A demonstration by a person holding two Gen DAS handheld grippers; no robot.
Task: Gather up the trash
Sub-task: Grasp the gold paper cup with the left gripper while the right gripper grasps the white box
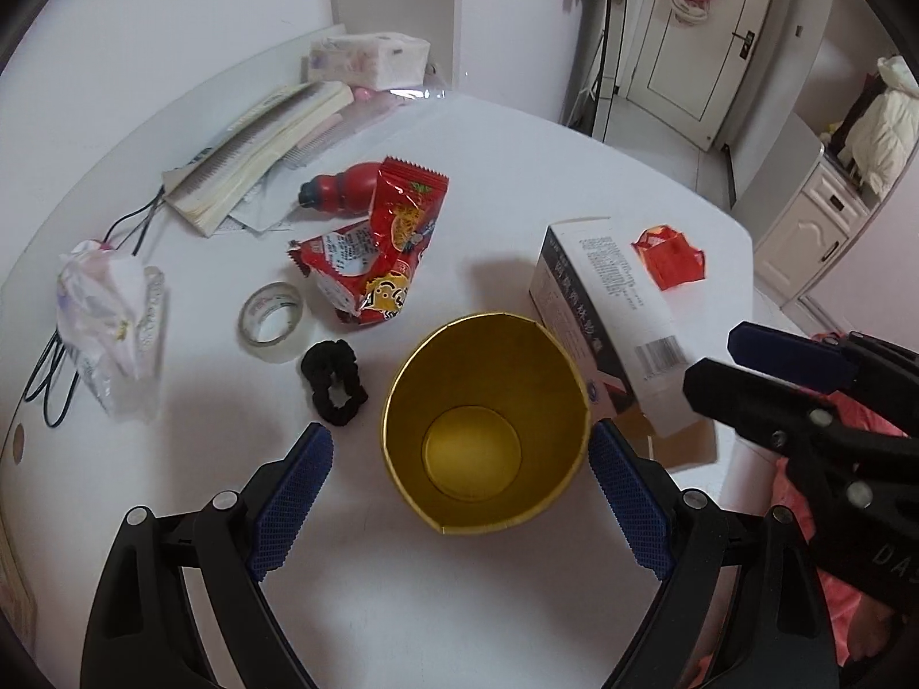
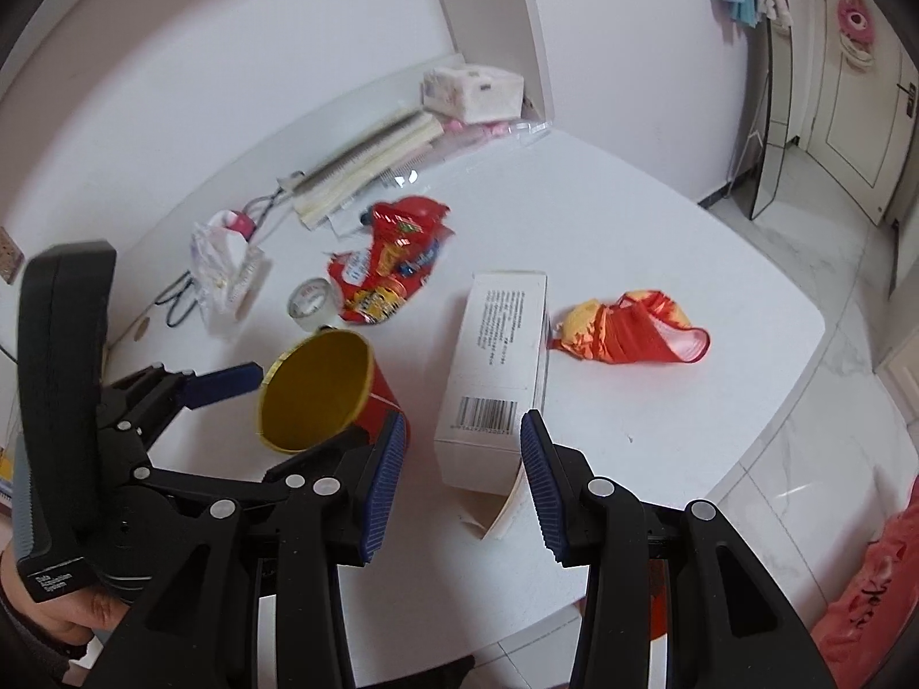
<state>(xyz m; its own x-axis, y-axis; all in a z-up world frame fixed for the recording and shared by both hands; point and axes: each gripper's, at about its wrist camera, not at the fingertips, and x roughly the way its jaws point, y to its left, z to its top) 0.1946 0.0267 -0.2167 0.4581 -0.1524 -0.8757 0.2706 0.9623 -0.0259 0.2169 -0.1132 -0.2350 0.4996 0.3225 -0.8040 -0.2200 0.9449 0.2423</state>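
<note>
A red paper cup with a gold inside [image 1: 485, 419] stands on the white table [image 1: 517, 172]; it also shows in the right wrist view [image 2: 321, 396]. My left gripper [image 1: 459, 494] is open, its pads on either side of the cup, not closed on it. A white carton with a barcode [image 2: 494, 367] lies right of the cup, its near end between my open right gripper's [image 2: 459, 482] fingers. Red snack wrappers [image 1: 373, 252] lie behind the cup. A crumpled red and orange wrapper [image 2: 632, 330] lies beyond the carton.
A tape roll [image 1: 271, 321], a black hair tie [image 1: 333, 382], a red bottle [image 1: 339, 189], a crumpled plastic bag [image 1: 109, 310], books [image 1: 258, 155] and a tissue pack [image 1: 367, 57] lie on the table. The table edge [image 2: 764, 419] is at the right, floor beyond.
</note>
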